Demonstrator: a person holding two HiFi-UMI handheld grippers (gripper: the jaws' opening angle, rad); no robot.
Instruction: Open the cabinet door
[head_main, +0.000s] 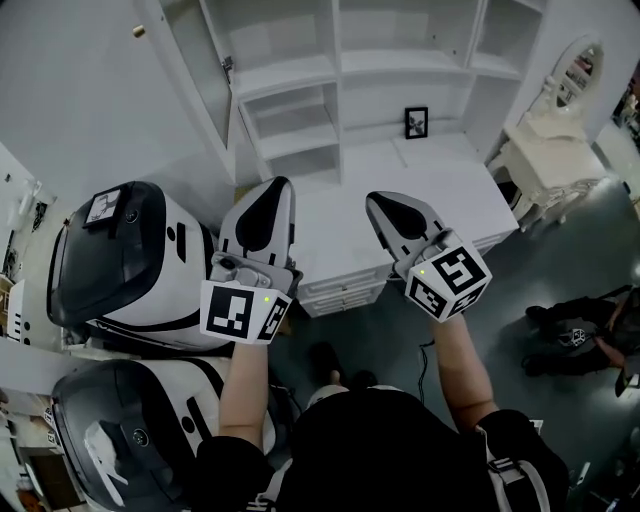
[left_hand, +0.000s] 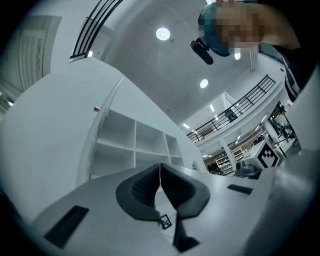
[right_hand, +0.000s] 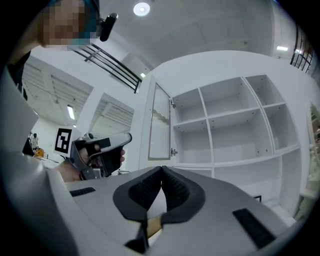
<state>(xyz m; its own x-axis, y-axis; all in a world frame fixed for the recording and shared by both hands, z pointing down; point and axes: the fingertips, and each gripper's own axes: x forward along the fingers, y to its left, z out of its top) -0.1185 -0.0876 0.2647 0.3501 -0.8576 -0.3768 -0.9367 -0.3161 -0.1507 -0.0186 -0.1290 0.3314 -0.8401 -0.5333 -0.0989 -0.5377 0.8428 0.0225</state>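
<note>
The white cabinet (head_main: 300, 80) stands ahead with open shelves. Its narrow door (head_main: 195, 80) stands swung open at the left; in the right gripper view the door (right_hand: 160, 122) shows hinged beside the shelves. A small knob (head_main: 138, 32) sits on the panel to its left. My left gripper (head_main: 272, 192) is shut and empty, held in front of the lower shelves, apart from the door. My right gripper (head_main: 386, 204) is beside it, also shut with nothing in it. In their own views the left gripper (left_hand: 160, 167) and the right gripper (right_hand: 161, 170) both show pads pressed together.
A small framed picture (head_main: 416, 121) stands on the cabinet's counter (head_main: 470, 190). A drawer unit (head_main: 340, 290) lies below my hands. Two black-and-white machines (head_main: 120, 260) fill the left. A white dressing table (head_main: 550, 140) stands at the right, and a person (head_main: 585, 335) sits on the floor.
</note>
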